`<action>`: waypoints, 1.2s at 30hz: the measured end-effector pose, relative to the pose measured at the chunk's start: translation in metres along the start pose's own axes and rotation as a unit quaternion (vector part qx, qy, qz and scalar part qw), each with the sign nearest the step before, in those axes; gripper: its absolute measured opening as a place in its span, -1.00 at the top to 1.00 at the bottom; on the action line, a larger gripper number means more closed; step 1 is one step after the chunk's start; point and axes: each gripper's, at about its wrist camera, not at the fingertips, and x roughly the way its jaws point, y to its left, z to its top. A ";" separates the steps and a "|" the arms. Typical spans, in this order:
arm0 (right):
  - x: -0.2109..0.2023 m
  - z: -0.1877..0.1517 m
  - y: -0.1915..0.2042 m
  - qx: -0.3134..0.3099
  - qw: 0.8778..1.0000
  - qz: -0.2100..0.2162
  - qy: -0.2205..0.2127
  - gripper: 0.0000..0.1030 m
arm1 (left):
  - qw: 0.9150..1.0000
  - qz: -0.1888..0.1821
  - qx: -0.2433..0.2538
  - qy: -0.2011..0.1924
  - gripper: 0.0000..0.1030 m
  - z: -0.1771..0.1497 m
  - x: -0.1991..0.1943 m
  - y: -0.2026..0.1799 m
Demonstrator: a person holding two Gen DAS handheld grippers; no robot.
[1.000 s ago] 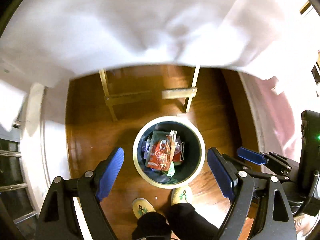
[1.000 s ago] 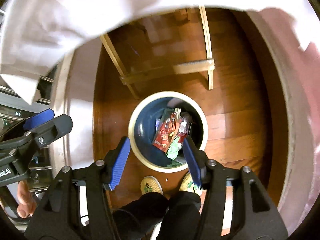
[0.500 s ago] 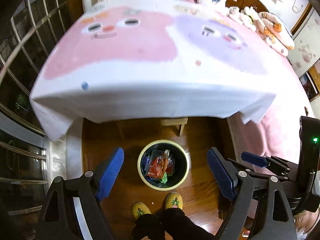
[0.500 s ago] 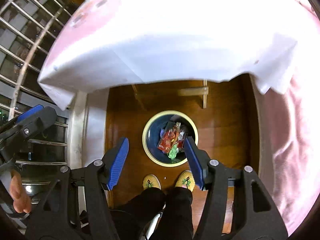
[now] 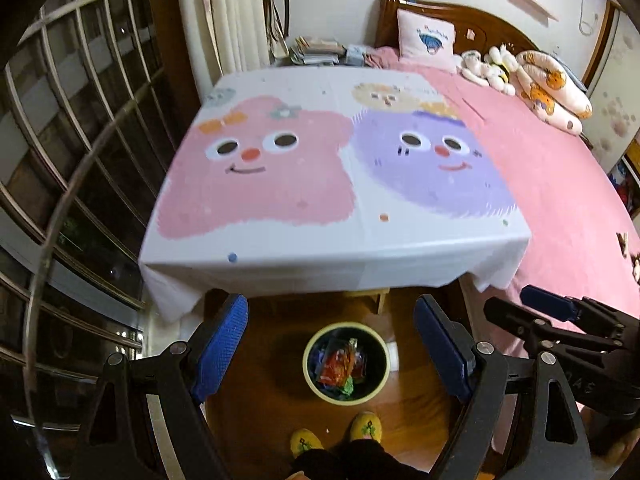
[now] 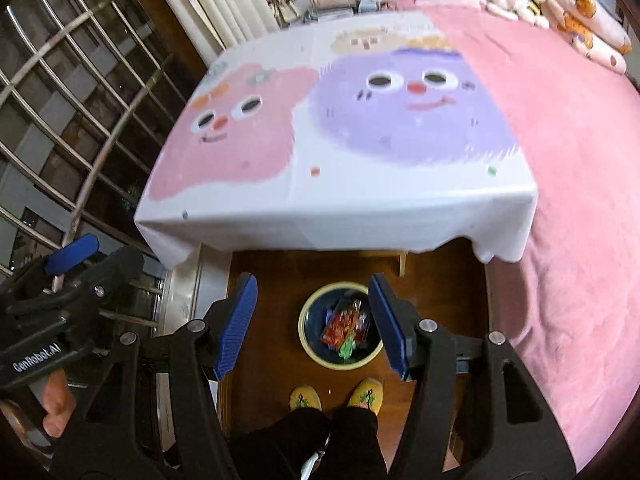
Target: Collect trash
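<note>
While both grippers hang high above the trash bin (image 5: 346,363), the collected wrappers (image 5: 339,365) lie inside it, on the floor just in front of the table (image 5: 336,168). Left gripper (image 5: 332,354): jaws spread, empty. Right gripper (image 6: 314,322): jaws spread, empty, bin straight below and between its fingers, about as near as the left.

Black gripper frames, silver screws, blue ribbed jaws; black trousers; yellow slippers (image 6: 305,399), green motif.
</note>
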 end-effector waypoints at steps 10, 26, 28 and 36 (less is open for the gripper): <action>-0.040 0.010 0.019 -0.021 0.998 -0.019 -0.050 -0.09 | 1.000 0.018 -0.009 -0.020 -0.68 0.008 -0.033 -0.009; -0.039 0.022 0.020 -0.035 0.995 -0.037 -0.087 -0.11 | 0.998 0.042 -0.029 -0.024 -0.68 0.021 -0.016 -0.007; -0.038 0.022 0.019 -0.036 0.995 -0.037 -0.087 -0.11 | 0.998 0.044 -0.028 -0.025 -0.68 0.024 -0.013 -0.008; -0.030 0.031 0.018 -0.036 0.995 -0.037 -0.088 -0.11 | 0.998 0.044 -0.028 -0.027 -0.68 0.032 -0.007 -0.009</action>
